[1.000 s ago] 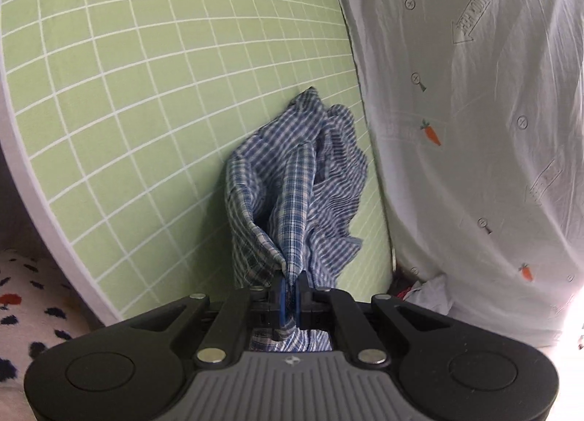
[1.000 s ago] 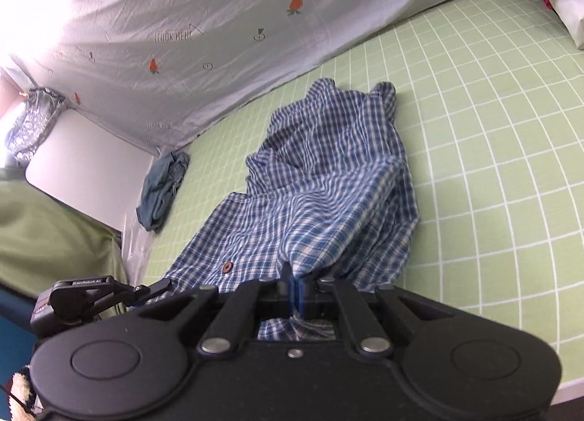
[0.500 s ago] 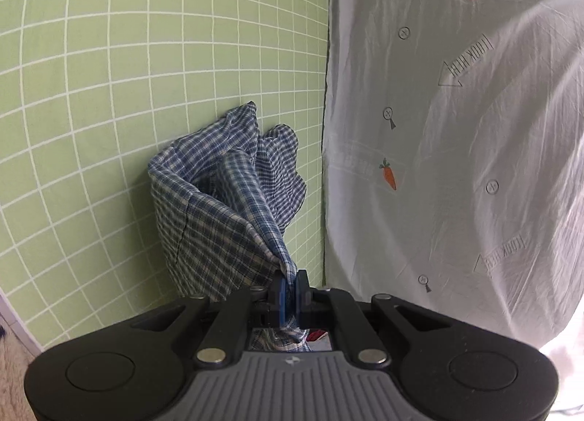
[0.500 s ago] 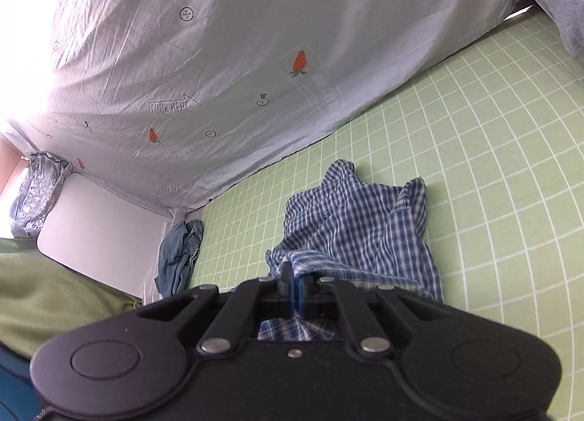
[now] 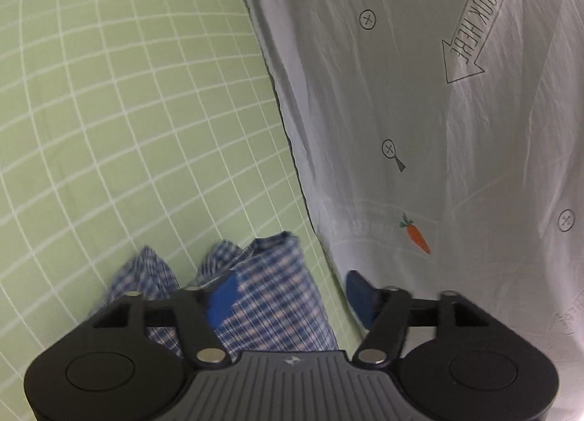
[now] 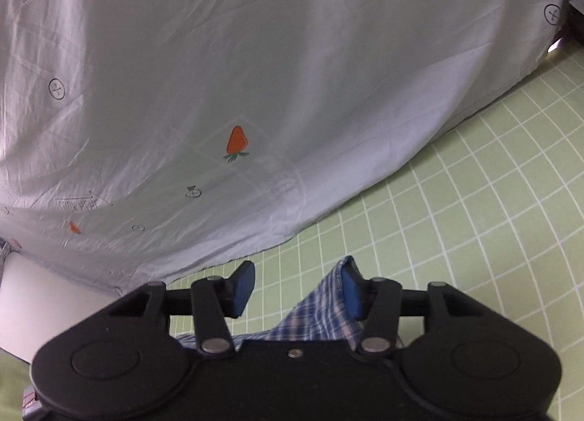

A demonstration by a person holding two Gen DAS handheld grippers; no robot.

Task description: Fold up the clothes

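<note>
Now both tools have just been opening. My left tool [image 5: 288, 297] stands released, its blue pads wide apart, with the plaid shirt [image 5: 270, 297] lying between and below them; neither pad presses it. My right tool [image 6: 297, 288] is released too, and the shirt's edge [image 6: 321, 311] rests against its right-hand pad while the left-hand pad is clear of cloth.

The shirt sits directly under and just ahead of both tools on the green grid sheet [image 5: 127, 129], so close that each view shows only a strip of it. In the left view it runs forward from the tool body and ends in two rumpled points; I judge its long axis runs across between the tools, though most of it is hidden. Neither hand looks clearly nearer. Just beyond the shirt hangs the white carrot-print cloth [image 6: 255, 74].

The fabric is blue-and-white check, soft and limp, bunched and blurred in the left view. I judge the fold laid, so regrasping means reaching almost straight down.
</note>
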